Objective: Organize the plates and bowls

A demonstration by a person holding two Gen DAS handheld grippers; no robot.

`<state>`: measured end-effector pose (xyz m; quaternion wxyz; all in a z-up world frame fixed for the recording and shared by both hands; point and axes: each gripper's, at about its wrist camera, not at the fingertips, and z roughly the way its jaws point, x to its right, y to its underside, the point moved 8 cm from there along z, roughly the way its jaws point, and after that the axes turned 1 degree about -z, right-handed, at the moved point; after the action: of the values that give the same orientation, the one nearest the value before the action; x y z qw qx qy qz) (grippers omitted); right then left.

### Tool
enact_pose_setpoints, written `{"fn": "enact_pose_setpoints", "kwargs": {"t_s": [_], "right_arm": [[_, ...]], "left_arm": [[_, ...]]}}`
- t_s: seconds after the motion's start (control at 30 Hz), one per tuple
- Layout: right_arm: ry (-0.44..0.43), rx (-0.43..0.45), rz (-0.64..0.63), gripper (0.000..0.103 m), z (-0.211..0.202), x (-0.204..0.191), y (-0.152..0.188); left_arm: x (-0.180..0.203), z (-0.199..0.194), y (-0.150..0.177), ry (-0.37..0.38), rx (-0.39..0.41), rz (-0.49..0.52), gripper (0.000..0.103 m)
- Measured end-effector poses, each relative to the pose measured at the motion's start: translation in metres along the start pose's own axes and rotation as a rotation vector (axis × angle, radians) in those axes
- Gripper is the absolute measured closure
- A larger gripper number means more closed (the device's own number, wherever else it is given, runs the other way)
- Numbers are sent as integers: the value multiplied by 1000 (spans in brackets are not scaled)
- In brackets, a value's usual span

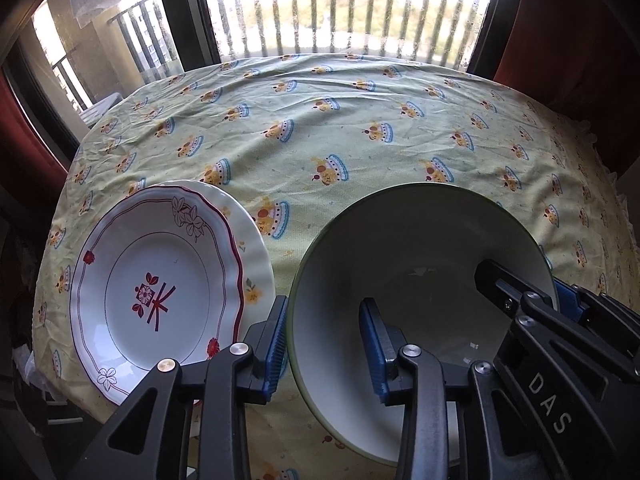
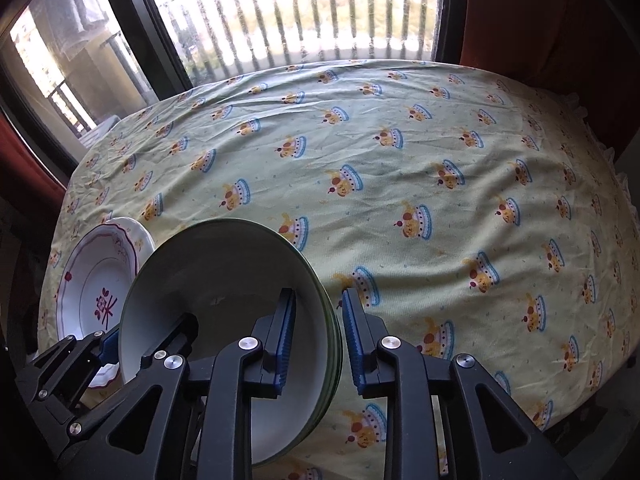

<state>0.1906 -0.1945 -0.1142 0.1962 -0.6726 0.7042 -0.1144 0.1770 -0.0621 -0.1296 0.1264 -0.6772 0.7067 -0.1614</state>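
A stack of nested green-rimmed white bowls (image 1: 420, 240) (image 2: 208, 264) rests on the tablecloth near the front edge. My left gripper (image 1: 324, 344) straddles its left rim, one blue pad outside and one inside, with gaps showing, so it is open. My right gripper (image 2: 318, 340) straddles the right rim the same way, its pads clear of the wall and open. To the left lies a red-patterned plate (image 1: 160, 280) (image 2: 92, 280) on top of a white plate with yellow flowers (image 1: 252, 248).
A pale green tablecloth (image 1: 320, 120) with a printed cake pattern covers the round table. The table's left edge runs just beyond the plates. Behind the table stand a window with a railing (image 1: 340, 12) and red curtains (image 1: 560, 40).
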Motion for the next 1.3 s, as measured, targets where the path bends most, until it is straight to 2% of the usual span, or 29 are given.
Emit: {"fn": "enact_pose_setpoints", "kwargs": {"t_s": [0.03, 0.1, 0.17, 0.3, 0.47, 0.57, 0.63, 0.77, 1.1, 1.3], "right_arm": [[-5, -2, 4, 69, -1, 1, 0], [-10, -2, 13, 50, -4, 2, 0], [-14, 8, 24, 41, -8, 3, 0], [21, 23, 48, 41, -14, 5, -1], [3, 18, 103, 41, -13, 3, -4], [40, 10, 132, 41, -11, 5, -5], [64, -5, 140, 41, -9, 5, -3], [118, -46, 179, 40, -6, 10, 4], [212, -84, 236, 41, -7, 12, 15], [186, -84, 232, 41, -2, 7, 11]], "left_arm": [[-1, -2, 0, 5, -1, -2, 62], [-3, -4, 0, 15, 0, -7, 48], [-6, -6, -3, 14, 14, -1, 48], [-12, 1, -7, 47, -3, -2, 48], [-12, 13, -9, 131, -57, 3, 44], [-6, 18, -10, 156, -72, 39, 47], [1, 21, -11, 177, -84, 76, 57], [12, 29, -8, 256, -143, 111, 60], [18, 35, -5, 369, -162, 136, 57], [13, 40, -6, 411, -206, 103, 49]]}}
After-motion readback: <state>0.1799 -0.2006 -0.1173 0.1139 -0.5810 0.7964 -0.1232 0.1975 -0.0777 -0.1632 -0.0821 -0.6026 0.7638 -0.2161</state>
